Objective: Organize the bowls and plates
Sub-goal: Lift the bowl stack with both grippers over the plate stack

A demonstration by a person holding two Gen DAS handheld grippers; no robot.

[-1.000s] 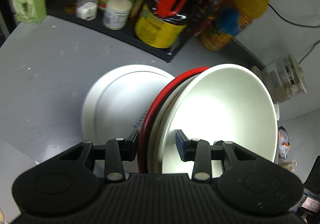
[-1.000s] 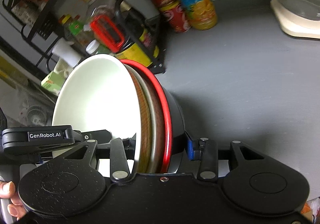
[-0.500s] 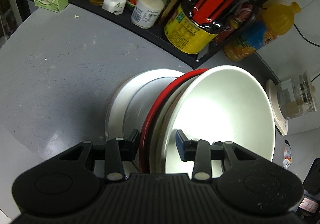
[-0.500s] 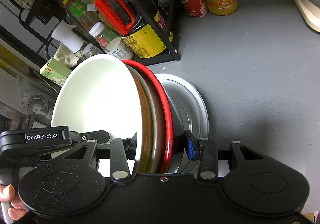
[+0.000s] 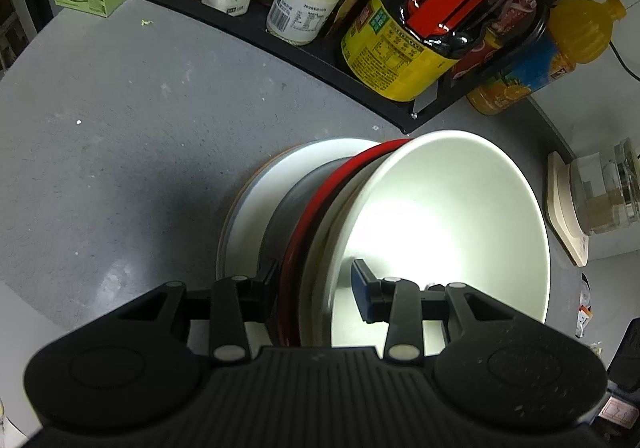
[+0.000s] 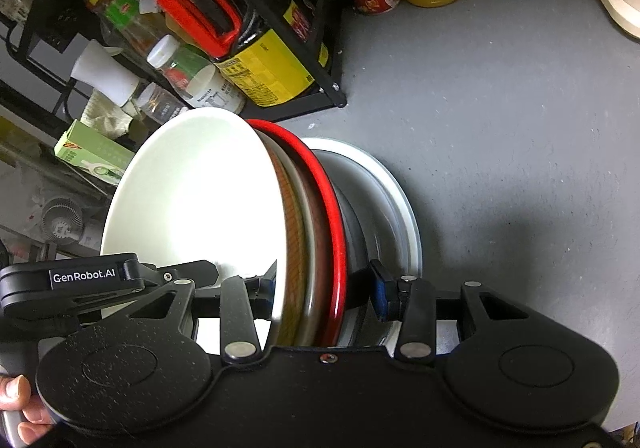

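1. Since a second ago the stack of nested bowls (image 5: 400, 232) has travelled across the grey desk (image 5: 120, 152) toward the black rack (image 5: 248, 28) of bottles and now sits directly over the white plate (image 5: 256, 204), whose rim shows far less than before.
2. Both tools grip the same stack from opposite sides: the left tongs (image 5: 314, 280) are clamped across its near rim, one finger against the dark outer bowl and the other inside the white bowl (image 5: 440, 224).
3. The right tongs (image 6: 324, 280) are clamped the same way on the opposite rim, spanning the white bowl (image 6: 200, 200), the brown layers and the red-rimmed bowl (image 6: 332, 216).
4. A two-sided hold probably keeps the heavy nested set level and stops the inner bowls slipping; judging by the alignment, the stack is being set onto the plate (image 6: 400, 200) so everything ends in one pile.
5. Whether the stack's base touches the plate cannot be told; the bowls hide that contact in both views.
6. How many bowls lie between the white and red ones is unclear, since only edges show.
7. Only fingertips (image 6: 16, 388) of the person appear at the frame's corner.
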